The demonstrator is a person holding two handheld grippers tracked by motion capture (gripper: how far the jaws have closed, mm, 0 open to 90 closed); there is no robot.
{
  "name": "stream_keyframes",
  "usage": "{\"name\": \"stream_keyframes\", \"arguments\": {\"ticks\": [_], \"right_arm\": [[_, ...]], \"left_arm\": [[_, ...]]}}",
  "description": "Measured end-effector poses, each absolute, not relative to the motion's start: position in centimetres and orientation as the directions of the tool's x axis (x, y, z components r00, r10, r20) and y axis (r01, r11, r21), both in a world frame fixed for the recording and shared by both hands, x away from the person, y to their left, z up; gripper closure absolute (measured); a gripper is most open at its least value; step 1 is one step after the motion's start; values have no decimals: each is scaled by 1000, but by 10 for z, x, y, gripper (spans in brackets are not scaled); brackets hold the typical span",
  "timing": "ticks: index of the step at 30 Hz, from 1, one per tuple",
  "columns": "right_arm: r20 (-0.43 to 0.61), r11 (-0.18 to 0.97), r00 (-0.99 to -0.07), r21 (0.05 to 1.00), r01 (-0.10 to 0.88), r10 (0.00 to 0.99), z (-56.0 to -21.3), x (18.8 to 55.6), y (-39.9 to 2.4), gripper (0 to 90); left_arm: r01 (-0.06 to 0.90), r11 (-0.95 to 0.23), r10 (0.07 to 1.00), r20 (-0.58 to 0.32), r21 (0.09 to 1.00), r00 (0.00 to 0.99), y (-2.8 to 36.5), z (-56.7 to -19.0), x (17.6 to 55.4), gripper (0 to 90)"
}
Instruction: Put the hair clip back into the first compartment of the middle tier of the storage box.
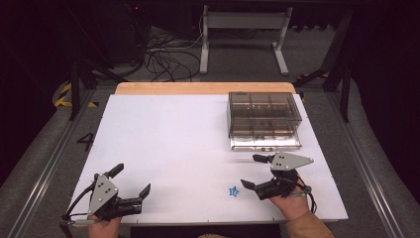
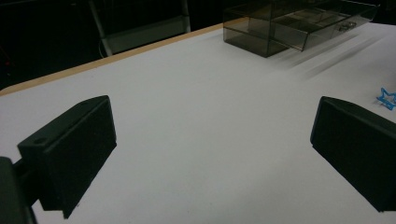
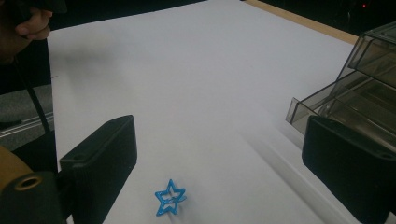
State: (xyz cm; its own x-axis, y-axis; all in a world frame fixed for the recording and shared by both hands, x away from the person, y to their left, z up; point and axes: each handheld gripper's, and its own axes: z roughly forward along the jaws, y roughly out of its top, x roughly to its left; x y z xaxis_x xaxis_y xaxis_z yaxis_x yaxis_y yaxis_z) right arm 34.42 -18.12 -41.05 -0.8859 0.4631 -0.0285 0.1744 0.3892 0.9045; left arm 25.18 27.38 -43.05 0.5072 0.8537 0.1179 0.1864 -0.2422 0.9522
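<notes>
Two tongs are held with jaws spread wide and empty: the left gripper at the table's near-left corner, the right gripper near the near-right corner. A blue star lies by the near edge, just left of the right gripper. For a clean pick, the jaws should be lowered astride the star before closing. From the right gripper view, the star's open outline and the drawer box's pulled-out lower tray are seen closer.

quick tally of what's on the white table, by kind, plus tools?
Blue star-shaped piece: 1
Clear smoky drawer box, lower drawer pulled out: 1
Handheld tools: 2, the left tool and the right tool, both with jaws open and holding nothing
Total: 4
</notes>
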Motion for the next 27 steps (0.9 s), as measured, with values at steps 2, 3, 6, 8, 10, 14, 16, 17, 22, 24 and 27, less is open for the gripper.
{"name": "stream_keyframes", "arguments": {"ticks": [2, 3, 6, 8, 10, 14, 16, 17, 22, 24, 27], "right_arm": [[-25, 399, -891, 900, 178, 454, -411, 345, -176, 109], [-25, 399, -891, 900, 178, 454, -411, 345, -176, 109], [-34, 418, -897, 892, 172, 441, -411, 345, -170, 109], [-38, 421, -898, 891, 168, 439, -411, 346, -169, 108], [-44, 426, -898, 890, 164, 438, -410, 346, -168, 107], [-32, 421, -897, 890, 176, 441, -408, 346, -171, 110], [-1, 403, -899, 894, 195, 438, -407, 347, -173, 115], [36, 378, -900, 900, 218, 435, -407, 349, -176, 120], [12, 412, -895, 885, 217, 445, -407, 348, -177, 162], [-1, 446, -897, 868, 220, 443, -409, 347, -174, 194], [-23, 484, -896, 848, 217, 443, -411, 346, -170, 222]], "left_arm": [[186, -243, 854, 119, 952, 507, 274, -430, 252, 10], [185, -243, 854, 120, 952, 506, 274, -430, 252, 10], [182, -243, 855, 122, 953, 504, 274, -430, 251, 10], [178, -248, 854, 128, 952, 504, 275, -430, 252, 10], [182, -244, 855, 123, 953, 503, 274, -430, 252, 10], [178, -244, 857, 126, 953, 500, 275, -430, 251, 11], [178, -239, 858, 121, 955, 499, 275, -430, 250, 11], [177, -239, 859, 123, 955, 497, 275, -430, 250, 11], [179, -240, 858, 122, 954, 498, 275, -429, 250, 11], [179, -239, 858, 121, 954, 499, 275, -429, 250, 12], [181, -238, 859, 120, 954, 499, 275, -430, 250, 12]]}}
